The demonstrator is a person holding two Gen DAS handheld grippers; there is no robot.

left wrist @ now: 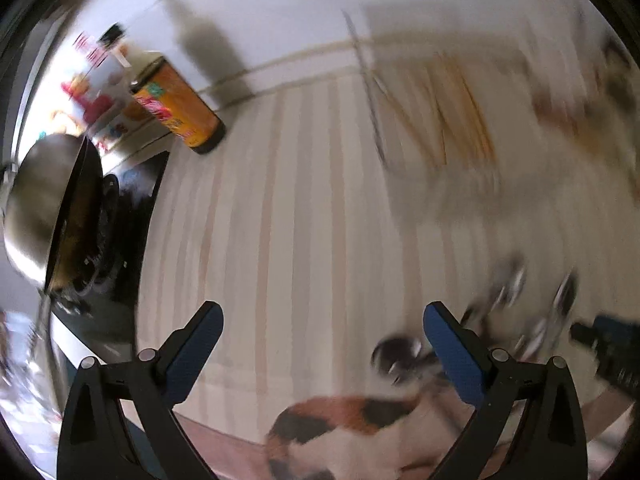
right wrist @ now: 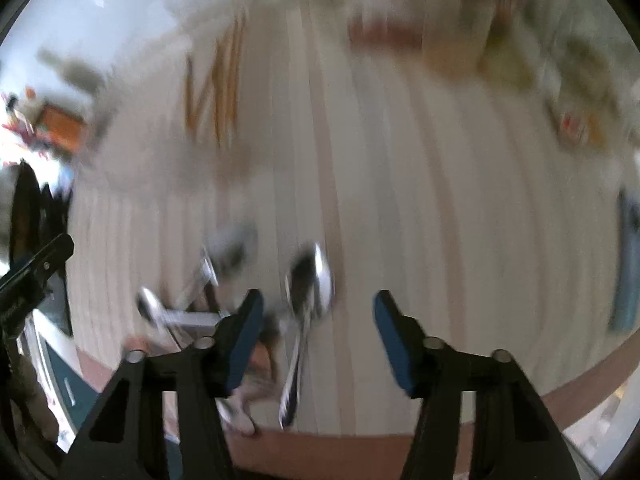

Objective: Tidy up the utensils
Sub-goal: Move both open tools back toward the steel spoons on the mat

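Note:
My left gripper [left wrist: 323,308] stands wide open over the striped wooden table [left wrist: 304,200], nothing between its fingers. A blurred metal spoon [left wrist: 400,354] lies just beside its right finger, and more metal utensils [left wrist: 514,280] are scattered further right. Wooden chopsticks [left wrist: 460,112] and thin metal chopsticks [left wrist: 370,84] lie at the far side. In the right wrist view, my right gripper [right wrist: 320,300] is open above stacked metal spoons [right wrist: 316,280]. Their bowls sit between the fingers, untouched by the pads. Other utensils [right wrist: 208,268] lie to the left, wooden chopsticks [right wrist: 224,80] far off.
A calico cat [left wrist: 340,420] sits at the table's near edge, under the left gripper. An orange can [left wrist: 180,108], packets and a steel pan [left wrist: 40,208] on a black stove stand at the left. A blue item [right wrist: 626,272] lies at the right edge. Both views are motion-blurred.

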